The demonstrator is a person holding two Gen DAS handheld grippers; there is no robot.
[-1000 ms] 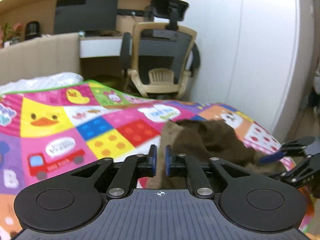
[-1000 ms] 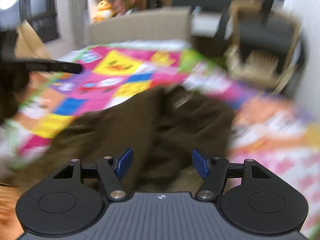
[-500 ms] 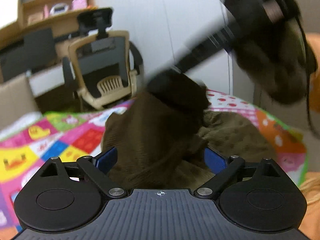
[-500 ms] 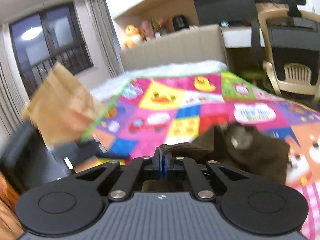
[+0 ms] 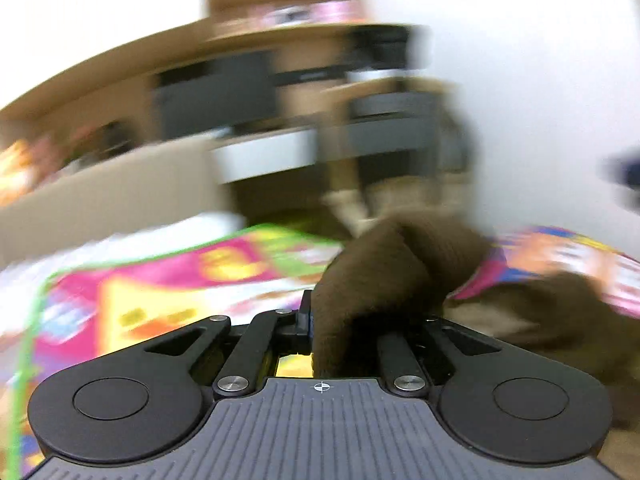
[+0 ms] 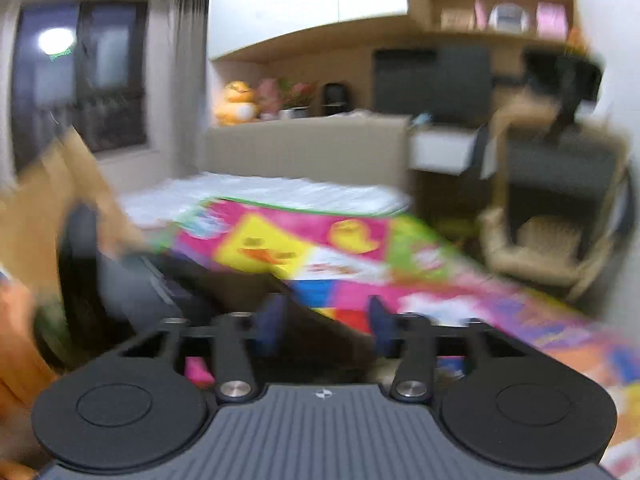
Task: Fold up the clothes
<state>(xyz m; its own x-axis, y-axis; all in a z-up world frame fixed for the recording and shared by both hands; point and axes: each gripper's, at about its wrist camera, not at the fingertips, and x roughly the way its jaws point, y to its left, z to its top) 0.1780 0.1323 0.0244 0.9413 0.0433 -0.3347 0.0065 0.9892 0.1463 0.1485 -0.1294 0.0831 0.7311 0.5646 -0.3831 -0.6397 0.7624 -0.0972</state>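
1. The bright play mat [image 5: 168, 280] covers the bed in front of you; both views are smeared with motion, so fine detail is lost.
2. The brown garment [image 5: 384, 276] lies bunched on the mat's right part in your left view, with a raised fold coming up to your left gripper and the rest trailing off to the right. I cannot tell its long axis from this heap.
3. Your left gripper [image 5: 344, 320] is clamped on that raised fold: the cloth fills the gap and hides the right finger.
4. Your right gripper [image 6: 326, 320] stands with its blue fingers [image 6: 272, 320] spread wide. A dark shape lies between them; I cannot tell whether they touch it.
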